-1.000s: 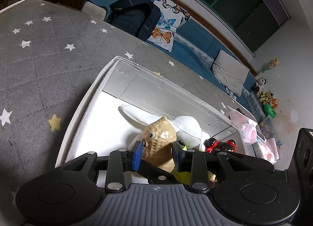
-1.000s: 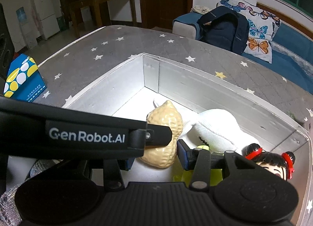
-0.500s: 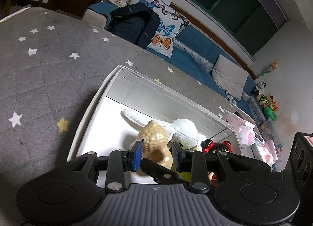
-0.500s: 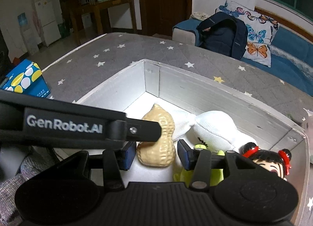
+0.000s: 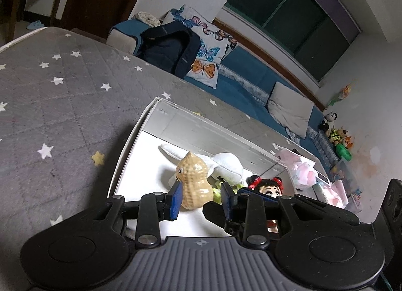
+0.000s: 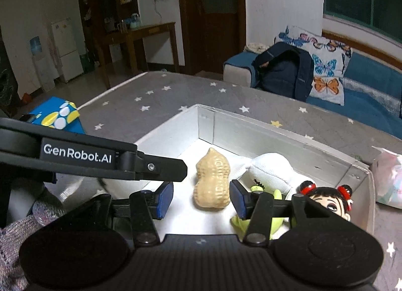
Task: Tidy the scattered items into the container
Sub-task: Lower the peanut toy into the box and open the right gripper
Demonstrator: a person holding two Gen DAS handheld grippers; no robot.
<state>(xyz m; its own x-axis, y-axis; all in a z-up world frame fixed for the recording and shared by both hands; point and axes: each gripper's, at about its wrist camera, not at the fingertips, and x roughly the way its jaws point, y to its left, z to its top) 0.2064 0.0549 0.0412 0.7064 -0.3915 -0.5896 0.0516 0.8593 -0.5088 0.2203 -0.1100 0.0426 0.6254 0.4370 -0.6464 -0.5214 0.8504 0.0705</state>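
A white box [image 5: 176,125] [image 6: 251,125] sits on the grey starred mattress. Inside lie a tan peanut toy [image 5: 193,180] [image 6: 213,177], a white plush rabbit [image 5: 227,167] [image 6: 270,172], a yellow-green toy [image 6: 275,196] and a black-haired doll head with red buns [image 5: 267,185] [image 6: 326,203]. My left gripper [image 5: 201,200] is open above the box's near side, its jaws either side of the peanut and apart from it. My right gripper [image 6: 201,199] is open and empty, just behind the peanut. The left gripper's arm [image 6: 100,160] crosses the right wrist view.
A blue box with yellow and white dots [image 6: 56,116] lies at the mattress's left edge. A pink and white bundle [image 5: 301,167] [image 6: 388,180] lies beyond the box's right end. A sofa with a dark backpack [image 5: 168,49] stands behind the mattress.
My left gripper has opened and let go of the peanut, which now lies in the box. Both grippers have pulled back and up from the box.
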